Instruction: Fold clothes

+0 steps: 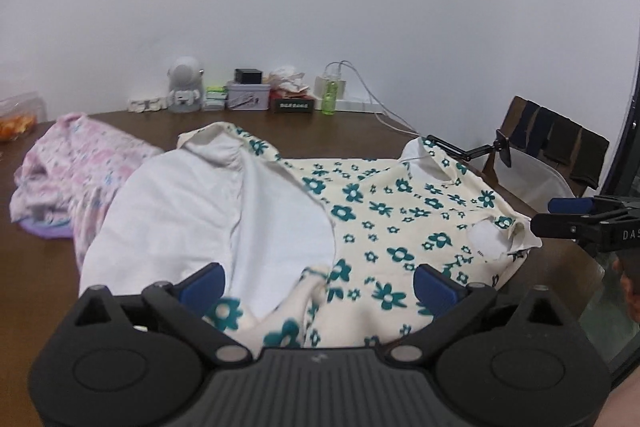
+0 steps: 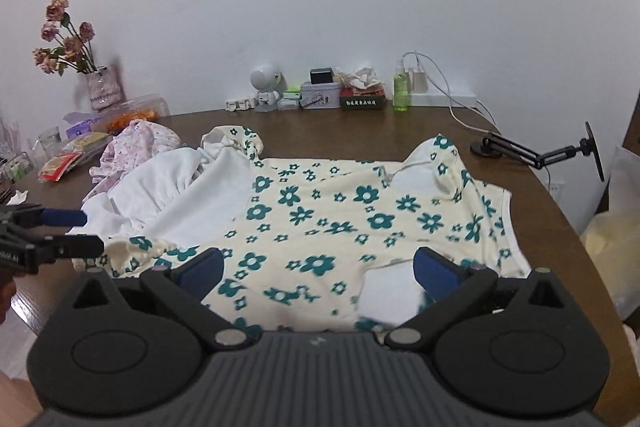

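Note:
A cream shirt (image 1: 384,211) (image 2: 340,211) printed with teal flowers lies spread on the brown table (image 1: 340,131) (image 2: 320,123). Its left part is turned over, showing the plain white inside (image 1: 192,211) (image 2: 180,195). My left gripper (image 1: 320,279) hovers over the shirt's near left edge, open, its blue pads clear of the cloth. My right gripper (image 2: 320,269) is open above the near right edge, also holding nothing. Each gripper shows at the edge of the other's view, the right one (image 1: 544,215) and the left one (image 2: 94,231), both open beside the shirt.
A pink floral garment (image 1: 72,167) (image 2: 136,147) lies crumpled at the left. Along the back wall stand a toy robot (image 2: 266,83), a tin box (image 2: 318,99), a green bottle (image 2: 400,91) and a cable. A black clamp arm (image 2: 540,151) stands at the right; a vase (image 2: 102,87) and snack packets at the left.

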`<state>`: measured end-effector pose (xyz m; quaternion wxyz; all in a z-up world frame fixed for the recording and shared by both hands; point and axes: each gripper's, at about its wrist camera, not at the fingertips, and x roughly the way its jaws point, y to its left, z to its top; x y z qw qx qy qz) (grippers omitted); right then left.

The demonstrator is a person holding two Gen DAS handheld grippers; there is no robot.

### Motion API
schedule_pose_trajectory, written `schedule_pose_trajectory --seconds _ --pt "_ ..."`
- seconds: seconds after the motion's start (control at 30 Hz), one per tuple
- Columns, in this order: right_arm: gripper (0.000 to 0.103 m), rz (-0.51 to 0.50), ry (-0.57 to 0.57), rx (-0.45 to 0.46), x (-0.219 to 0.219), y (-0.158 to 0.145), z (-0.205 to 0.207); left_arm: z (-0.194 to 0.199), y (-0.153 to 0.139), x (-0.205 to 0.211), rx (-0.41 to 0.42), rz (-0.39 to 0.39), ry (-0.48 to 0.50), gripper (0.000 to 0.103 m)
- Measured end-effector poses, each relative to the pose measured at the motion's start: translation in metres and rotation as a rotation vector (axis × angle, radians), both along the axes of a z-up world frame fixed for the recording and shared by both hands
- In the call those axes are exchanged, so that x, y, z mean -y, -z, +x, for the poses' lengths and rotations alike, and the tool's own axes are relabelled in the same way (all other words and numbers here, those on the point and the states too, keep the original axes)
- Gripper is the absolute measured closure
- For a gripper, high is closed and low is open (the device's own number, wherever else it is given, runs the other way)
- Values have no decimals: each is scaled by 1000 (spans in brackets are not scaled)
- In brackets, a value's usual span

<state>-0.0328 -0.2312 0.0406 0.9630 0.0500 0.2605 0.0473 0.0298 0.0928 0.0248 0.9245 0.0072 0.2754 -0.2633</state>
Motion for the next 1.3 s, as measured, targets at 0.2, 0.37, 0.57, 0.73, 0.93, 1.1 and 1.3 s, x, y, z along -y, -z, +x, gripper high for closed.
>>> schedule_pose_trajectory --seconds 0.2,0.37,0.57,0.73,0.93,1.1,1.3 --pt "0 -23 36 -9 -21 -1 -15 -16 3 -2 -1 -21 -41 2" --pt "0 -51 67 -39 -32 -2 -26 -27 2 -1 2 -30 -49 2" --pt "0 -42 100 -38 -30 -3 -37 -35 5 -2 -16 -29 -61 2" --pt "0 -34 101 -44 -30 0 -42 -40 8 -4 -26 -24 -62 2" --pt "0 -33 93 -47 -31 0 -41 -43 6 -6 -22 -22 -80 2" --pt "0 -28 86 -49 -28 2 -40 -42 6 -5 -23 -8 -85 2" --pt "0 -80 31 -64 -16 9 -37 -39 5 -11 12 94 -89 2"
